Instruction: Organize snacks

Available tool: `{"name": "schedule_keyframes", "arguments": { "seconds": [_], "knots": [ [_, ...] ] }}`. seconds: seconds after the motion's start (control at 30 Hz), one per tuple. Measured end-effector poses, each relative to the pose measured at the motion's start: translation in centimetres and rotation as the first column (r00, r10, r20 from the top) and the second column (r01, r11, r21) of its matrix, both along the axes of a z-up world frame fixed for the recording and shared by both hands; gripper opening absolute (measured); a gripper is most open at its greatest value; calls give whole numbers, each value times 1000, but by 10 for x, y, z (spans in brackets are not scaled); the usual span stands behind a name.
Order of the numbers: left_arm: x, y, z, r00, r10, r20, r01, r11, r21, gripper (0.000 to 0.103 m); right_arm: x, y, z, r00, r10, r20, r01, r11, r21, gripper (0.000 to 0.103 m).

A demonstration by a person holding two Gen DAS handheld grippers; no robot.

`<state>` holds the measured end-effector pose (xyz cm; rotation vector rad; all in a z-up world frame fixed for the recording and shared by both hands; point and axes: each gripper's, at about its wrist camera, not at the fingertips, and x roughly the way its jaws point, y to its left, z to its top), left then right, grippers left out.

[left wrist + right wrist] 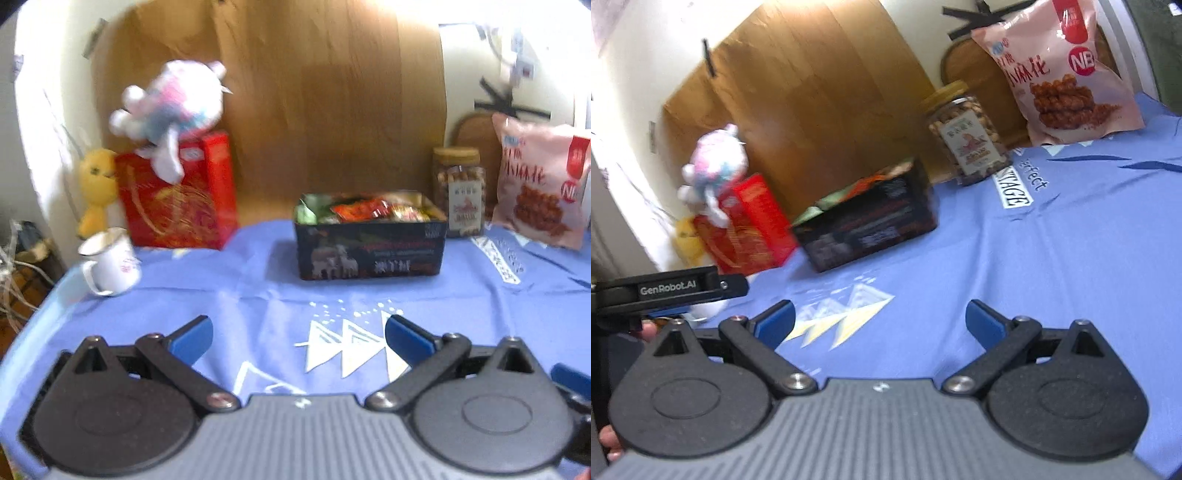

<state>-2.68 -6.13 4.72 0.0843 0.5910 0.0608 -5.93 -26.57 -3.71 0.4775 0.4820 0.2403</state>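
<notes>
A dark tin box [369,251] [871,221] filled with small snack packets [365,210] stands on the blue cloth [258,295] at the back middle. To its right stand a clear snack jar [460,192] [971,136] with a tan lid and a pink snack bag [539,184] [1063,74] leaning on the wall. My left gripper [298,336] is open and holds nothing, well in front of the tin. In the tilted right wrist view my right gripper [879,321] is open and holds nothing, also short of the tin.
A red gift box [181,195] [750,225] carries a pink-white plush toy [173,107] [713,166], with a yellow plush [96,184] beside it. A white enamel mug [110,262] sits near the table's left edge. A wooden board [295,110] backs the table. The left gripper's body [665,291] shows at the right wrist view's left.
</notes>
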Motion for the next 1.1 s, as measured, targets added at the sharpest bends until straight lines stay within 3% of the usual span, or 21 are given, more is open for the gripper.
{"name": "schedule_keyframes", "arguments": {
  "seconds": [0.27, 0.57, 1.1],
  "knots": [
    [-50, 19, 15, 997, 34, 63, -36, 999, 33, 103, -58, 19, 32, 994, -24, 104, 25, 1000, -12, 100],
    [-87, 31, 26, 992, 43, 120, -48, 998, 44, 103, -92, 38, 45, 987, -7, 161, 12, 999, -30, 100],
    [-86, 23, 23, 995, 20, 99, -26, 998, 57, 103, -103, 42, 51, 983, -2, 186, 8, 999, -32, 100]
  ]
}}
